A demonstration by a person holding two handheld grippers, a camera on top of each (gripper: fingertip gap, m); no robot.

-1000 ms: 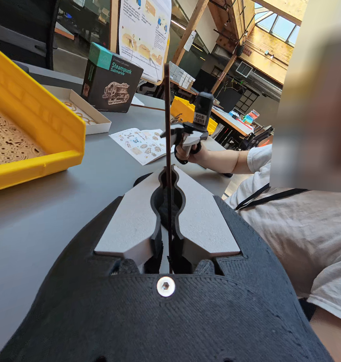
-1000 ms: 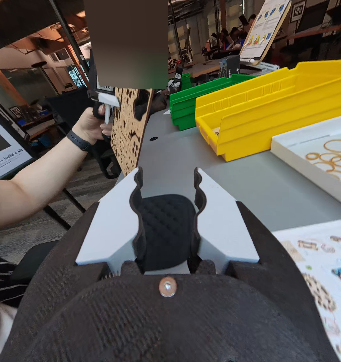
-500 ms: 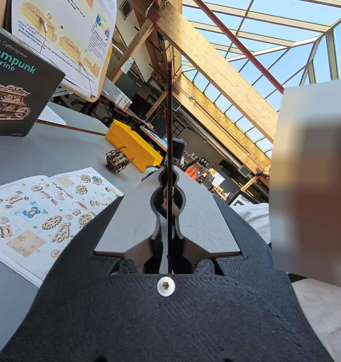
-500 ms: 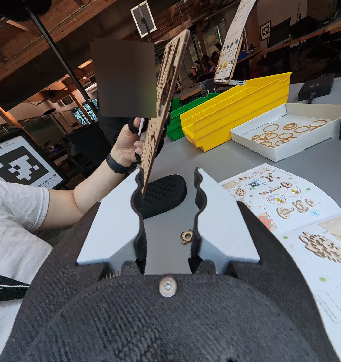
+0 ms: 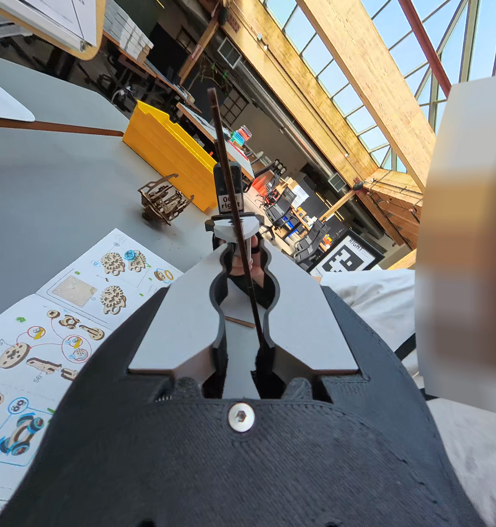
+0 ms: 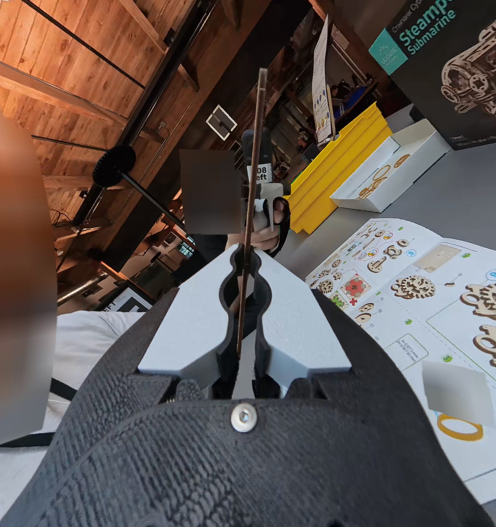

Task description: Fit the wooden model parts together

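A thin dark-edged wooden parts sheet [image 5: 225, 171] stands edge-on between both grippers, above the grey table [image 5: 56, 185]. My left gripper [image 5: 242, 249] is open. The sheet leans slack between its fingers, with a gap showing at the tips, and rests against the right finger low down. My right gripper [image 6: 245, 252] is shut on the same sheet [image 6: 256, 137], fingertips pressed against both faces. Each gripper faces the other: the right one's body [image 5: 232, 228] shows in the left wrist view, and the left one's body [image 6: 266, 191] in the right wrist view.
An open instruction booklet [image 5: 70, 313] lies on the table, also in the right wrist view [image 6: 412, 285]. A partly built wooden model [image 5: 162, 201] stands beside a yellow bin [image 5: 170, 154]. A white tray of wooden rings [image 6: 383, 182] and a dark kit box [image 6: 455, 71] are at the right. About 9 cm separates my left fingertips from my right. The partly built wooden model [image 5: 162, 201] sits 20 cm or so from the ends of my right fingers.
My right gripper, open before, has closed on the sheet. My left gripper, which had clamped the sheet, has opened, and the sheet now tilts loosely between its fingers. Both views have tilted upward.
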